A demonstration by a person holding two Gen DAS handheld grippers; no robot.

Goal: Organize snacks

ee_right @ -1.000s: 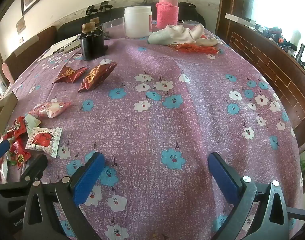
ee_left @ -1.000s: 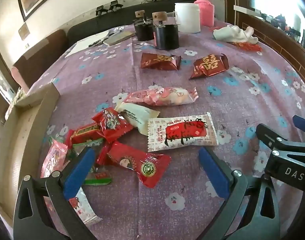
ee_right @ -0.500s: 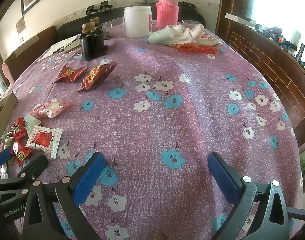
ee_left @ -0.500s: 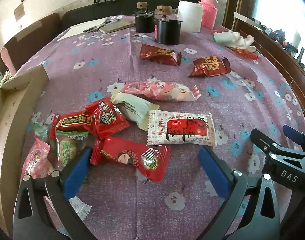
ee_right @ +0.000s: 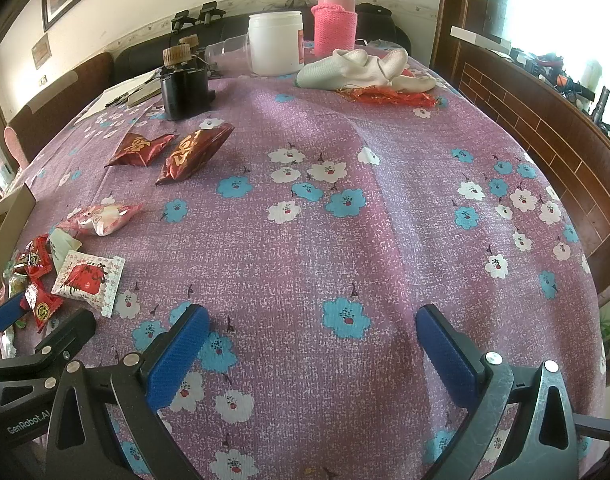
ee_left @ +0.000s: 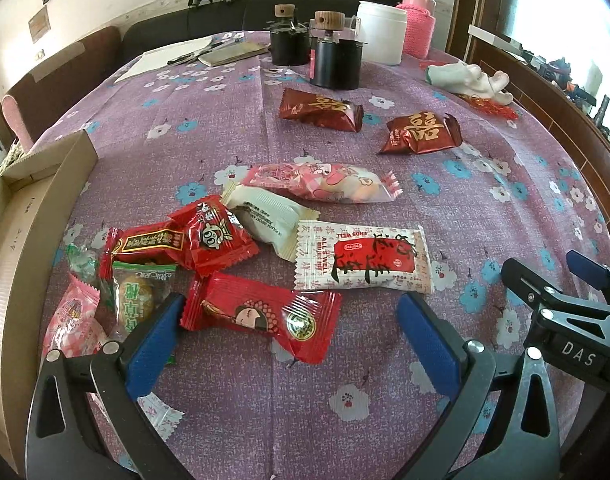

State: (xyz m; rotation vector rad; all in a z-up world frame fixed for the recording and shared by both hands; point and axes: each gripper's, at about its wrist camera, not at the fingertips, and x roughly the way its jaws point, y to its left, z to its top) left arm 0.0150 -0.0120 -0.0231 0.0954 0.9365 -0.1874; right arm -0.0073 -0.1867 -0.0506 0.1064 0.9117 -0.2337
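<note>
Several wrapped snacks lie on the purple flowered tablecloth (ee_left: 485,200). My left gripper (ee_left: 289,312) stands open, its blue pads either side of a red candy packet (ee_left: 261,314). Just beyond lie a white-and-red packet (ee_left: 363,260), a cream packet (ee_left: 265,216), a pink packet (ee_left: 325,182) and smaller red and green sweets (ee_left: 137,296). Two dark red packets (ee_left: 421,132) lie farther back. My right gripper (ee_right: 311,334) is open over bare cloth, right of the pile. The white-and-red packet (ee_right: 88,276) shows at its left.
An open cardboard box (ee_left: 21,216) stands at the table's left edge. At the back are black jars (ee_left: 335,58), a white tub (ee_left: 381,38), a pink flask (ee_right: 335,24), a white cloth (ee_right: 357,68) and papers. A wooden rail (ee_right: 545,128) runs along the right.
The left gripper has swung left and slightly forward, so the red candy packet now sits between its open pads. The right gripper has hardly moved.
</note>
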